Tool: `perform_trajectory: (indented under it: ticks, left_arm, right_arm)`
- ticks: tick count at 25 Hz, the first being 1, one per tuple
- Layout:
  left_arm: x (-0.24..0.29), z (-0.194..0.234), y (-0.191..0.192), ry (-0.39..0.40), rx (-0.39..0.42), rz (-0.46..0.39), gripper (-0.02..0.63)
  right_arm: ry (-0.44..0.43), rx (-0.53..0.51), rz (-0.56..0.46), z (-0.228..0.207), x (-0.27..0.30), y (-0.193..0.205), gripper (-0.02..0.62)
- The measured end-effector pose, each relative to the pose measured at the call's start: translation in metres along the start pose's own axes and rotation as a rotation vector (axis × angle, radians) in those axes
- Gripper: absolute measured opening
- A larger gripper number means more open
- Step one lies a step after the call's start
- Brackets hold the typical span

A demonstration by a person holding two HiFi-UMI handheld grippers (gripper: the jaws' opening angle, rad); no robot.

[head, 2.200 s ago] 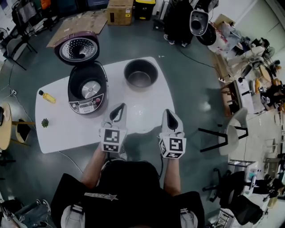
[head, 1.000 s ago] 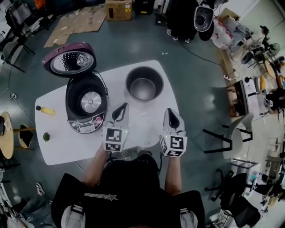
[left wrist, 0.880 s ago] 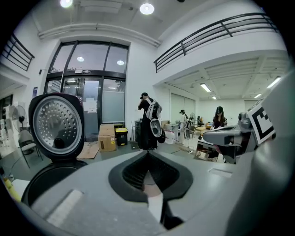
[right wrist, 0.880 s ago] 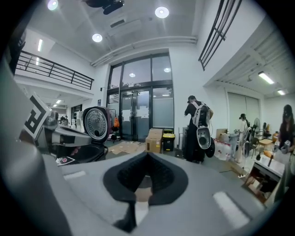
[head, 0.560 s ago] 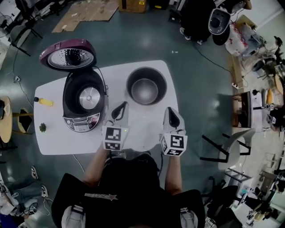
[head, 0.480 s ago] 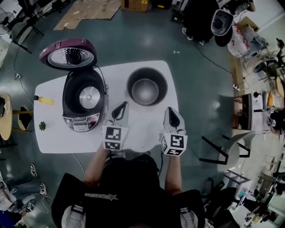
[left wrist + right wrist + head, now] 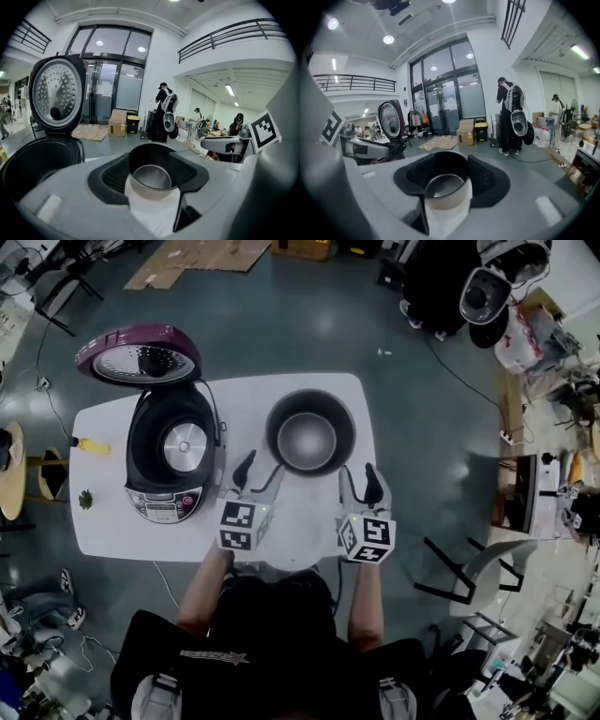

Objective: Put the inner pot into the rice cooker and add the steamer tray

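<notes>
Clearly, the task was only at its beginning. The inner pot [image 7: 310, 432] stood on the white table [image 7: 112, 531], not yet in the rice cooker [image 7: 174, 454]. The cooker's lid [image 7: 138, 354] was tipped back and its hollow was empty, with the heating plate [image 7: 185, 442] bare at the bottom. So both steps were left: to carry the pot into the cooker, and then to add the steamer tray, which I could not make out in any view.

The left gripper [image 7: 262, 467] and the right gripper [image 7: 359, 473] had both just been opening their jaws, which stood wide apart. In each gripper view the pot showed in the gap between the jaws, just ahead of the tips, but the pads did not press on it, so nothing was held. The pot was straight in front of both grippers, and the cooker was off to the left of the left gripper.

The pot stood upright with its mouth upward. Being round, it had no long side across the table; its axis ran vertically. I judge the rim on either side was the natural place to take it.
</notes>
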State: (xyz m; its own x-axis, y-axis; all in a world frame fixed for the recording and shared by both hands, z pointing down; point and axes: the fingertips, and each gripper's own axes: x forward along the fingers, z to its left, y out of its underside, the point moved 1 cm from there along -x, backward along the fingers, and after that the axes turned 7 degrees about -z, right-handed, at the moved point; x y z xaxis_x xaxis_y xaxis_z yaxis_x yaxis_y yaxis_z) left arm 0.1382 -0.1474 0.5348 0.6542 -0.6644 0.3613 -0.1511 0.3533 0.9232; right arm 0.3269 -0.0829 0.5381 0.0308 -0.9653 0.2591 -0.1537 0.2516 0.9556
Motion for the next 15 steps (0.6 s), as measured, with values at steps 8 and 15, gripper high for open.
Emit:
perform_trajectory:
  ticks: [8, 15]
  left_arm:
    - [0.027, 0.010, 0.023, -0.035, -0.035, 0.051, 0.287]
    - [0.050, 0.012, 0.045, -0.048, -0.043, 0.092, 0.287]
  right_arm:
    - [-0.007, 0.035, 0.075, -0.020, 0.033, 0.027, 0.218]
    - [-0.028, 0.039, 0.138, -0.031, 0.055, 0.050, 0.218]
